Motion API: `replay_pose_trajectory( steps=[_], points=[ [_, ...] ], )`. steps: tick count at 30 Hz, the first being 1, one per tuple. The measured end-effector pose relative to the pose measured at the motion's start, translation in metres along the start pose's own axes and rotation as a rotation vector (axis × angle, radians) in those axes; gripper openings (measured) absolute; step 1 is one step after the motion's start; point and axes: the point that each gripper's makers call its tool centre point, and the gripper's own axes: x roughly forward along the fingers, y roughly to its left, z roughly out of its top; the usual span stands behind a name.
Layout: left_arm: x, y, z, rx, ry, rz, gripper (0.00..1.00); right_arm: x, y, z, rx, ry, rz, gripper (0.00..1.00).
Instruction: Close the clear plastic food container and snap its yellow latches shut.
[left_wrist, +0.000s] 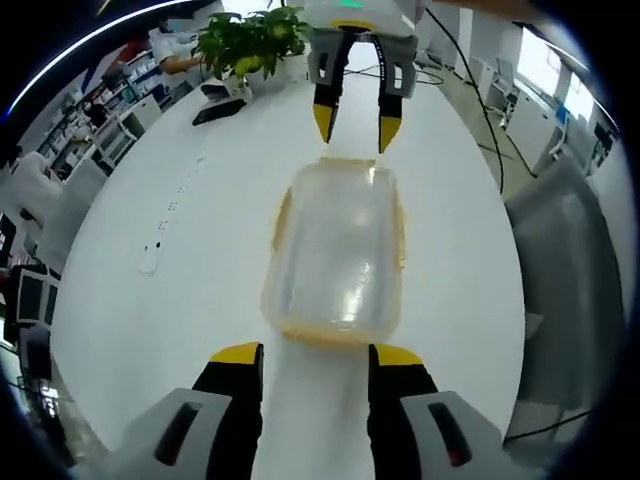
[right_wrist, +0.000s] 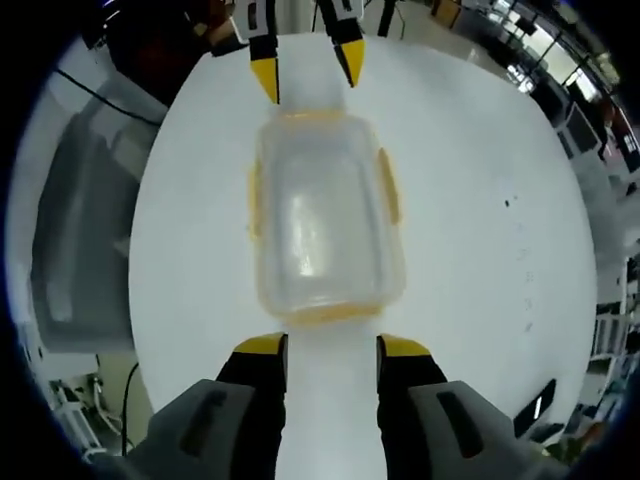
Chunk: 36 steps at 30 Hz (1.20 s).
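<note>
2 grippers faced each other across the clear container (left_wrist: 335, 250), which sat on the white table (left_wrist: 180, 250), 1 gripper at each short end. The left gripper (left_wrist: 316, 362) had its jaws spread apart and held nothing, with its yellow tips just short of the near end. The right gripper (right_wrist: 330, 352) was spread the same way at the other end and held nothing too.

The lid looked like it was already on the box. The yellow latches (right_wrist: 387, 185) along the sides seemed not pressed down yet, but it was hard to be sure. So the step was likely the snapping. The next move would need a jaw tip pushing down on each latch.

A leafy green plant (left_wrist: 250, 40) stood far off on the table. Desks and computer screens filled the room behind.
</note>
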Motion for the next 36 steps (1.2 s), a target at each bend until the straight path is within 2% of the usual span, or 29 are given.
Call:
replay_pose_trajectory(
  steps=[5,15,24,31,36],
  points=[
    [0.000,-0.004,0.000,-0.073,-0.014,0.015,0.34,-0.002,0.004,0.002,0.041,-0.031,-0.015,0.31],
    [-0.001,-0.003,-0.004,-0.241,-0.037,0.068,0.33,-0.009,-0.001,0.013,0.228,-0.171,-0.077,0.28],
    [0.000,-0.001,-0.002,-0.402,-0.090,0.115,0.31,-0.005,0.002,0.014,0.375,-0.279,-0.101,0.26],
    [0.004,-0.004,-0.004,-0.463,-0.103,0.144,0.29,-0.004,-0.004,0.015,0.569,-0.403,-0.134,0.24],
    [0.007,-0.003,-0.003,-0.534,-0.133,0.171,0.28,0.000,-0.007,0.012,0.629,-0.430,-0.167,0.23]
  ],
)
